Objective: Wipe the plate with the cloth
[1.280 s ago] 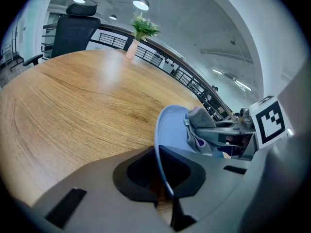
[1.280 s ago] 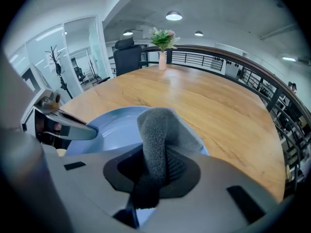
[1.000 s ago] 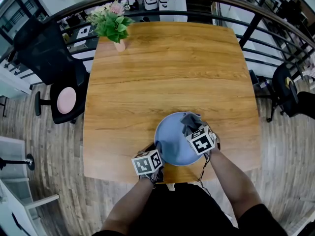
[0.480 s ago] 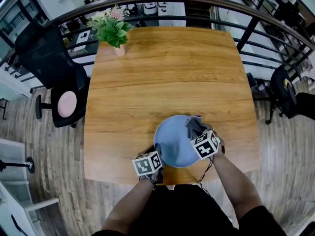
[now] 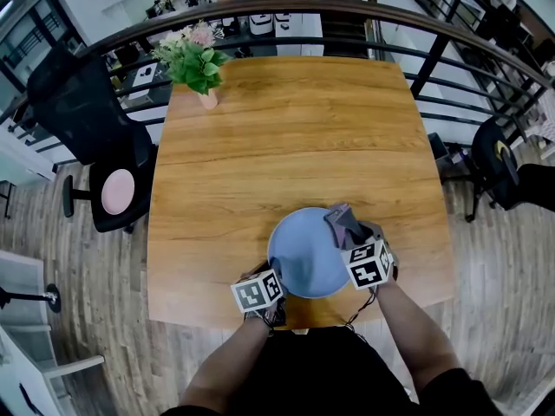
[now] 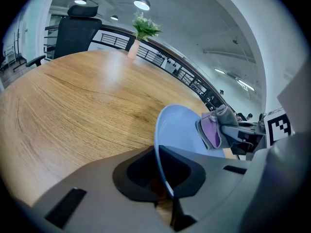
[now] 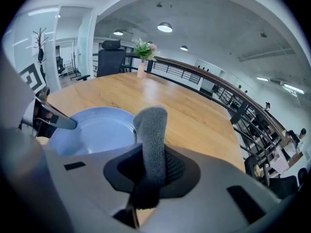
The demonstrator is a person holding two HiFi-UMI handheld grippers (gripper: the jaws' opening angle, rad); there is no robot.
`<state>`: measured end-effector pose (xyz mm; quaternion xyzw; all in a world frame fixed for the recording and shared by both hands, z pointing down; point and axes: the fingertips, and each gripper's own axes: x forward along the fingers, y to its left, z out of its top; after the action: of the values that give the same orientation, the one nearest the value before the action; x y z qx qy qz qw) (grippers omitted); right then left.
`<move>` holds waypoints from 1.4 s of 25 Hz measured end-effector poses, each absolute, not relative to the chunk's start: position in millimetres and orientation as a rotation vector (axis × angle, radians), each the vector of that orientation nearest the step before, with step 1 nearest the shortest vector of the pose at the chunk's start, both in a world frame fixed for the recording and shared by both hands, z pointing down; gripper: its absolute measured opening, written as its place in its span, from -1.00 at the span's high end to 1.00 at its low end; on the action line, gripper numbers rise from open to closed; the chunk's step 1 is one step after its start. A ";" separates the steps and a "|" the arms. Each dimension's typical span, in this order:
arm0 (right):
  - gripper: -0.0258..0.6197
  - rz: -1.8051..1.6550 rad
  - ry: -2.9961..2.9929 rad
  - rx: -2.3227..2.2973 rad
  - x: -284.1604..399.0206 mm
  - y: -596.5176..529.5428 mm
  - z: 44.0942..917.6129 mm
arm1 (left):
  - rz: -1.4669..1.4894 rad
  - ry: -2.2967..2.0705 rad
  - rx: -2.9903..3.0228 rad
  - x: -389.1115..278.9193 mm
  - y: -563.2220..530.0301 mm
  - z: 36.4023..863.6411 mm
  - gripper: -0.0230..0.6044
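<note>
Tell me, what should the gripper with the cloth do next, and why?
Probably sweep the cloth leftward across the plate. The right gripper is shut on the cloth at the plate's far right edge, the left gripper clamps the near rim, and most of the blue face lies uncovered.

Nothing here reads as a word, number or brand. The only print is coded black-and-white squares on the left tool point(image 5: 272, 274) and the right tool point(image 5: 351, 232), and they spell nothing.
</note>
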<state>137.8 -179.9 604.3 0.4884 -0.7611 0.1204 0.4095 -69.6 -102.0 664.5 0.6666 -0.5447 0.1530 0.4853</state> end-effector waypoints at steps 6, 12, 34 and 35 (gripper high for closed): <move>0.70 0.542 -2.172 1.142 94.6 -162.0 594.2 | 0.373 -1.333 1.617 -70.2 -102.2 665.4 0.79; 0.70 0.706 -2.267 0.920 32.4 -122.4 604.8 | 0.370 -1.334 1.617 -69.2 -101.3 664.1 0.79; 0.70 0.670 -2.038 0.707 28.7 -85.2 667.0 | 0.371 -1.326 1.628 -68.8 -100.7 662.6 0.79; 0.70 0.654 -2.020 0.713 36.2 -87.0 668.4 | 0.371 -1.326 1.627 -69.0 -100.7 662.6 0.79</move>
<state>36.2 -87.0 668.4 0.2863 -0.8119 0.2627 0.4358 -69.0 -100.7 662.6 0.6681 -0.5444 0.1522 0.4839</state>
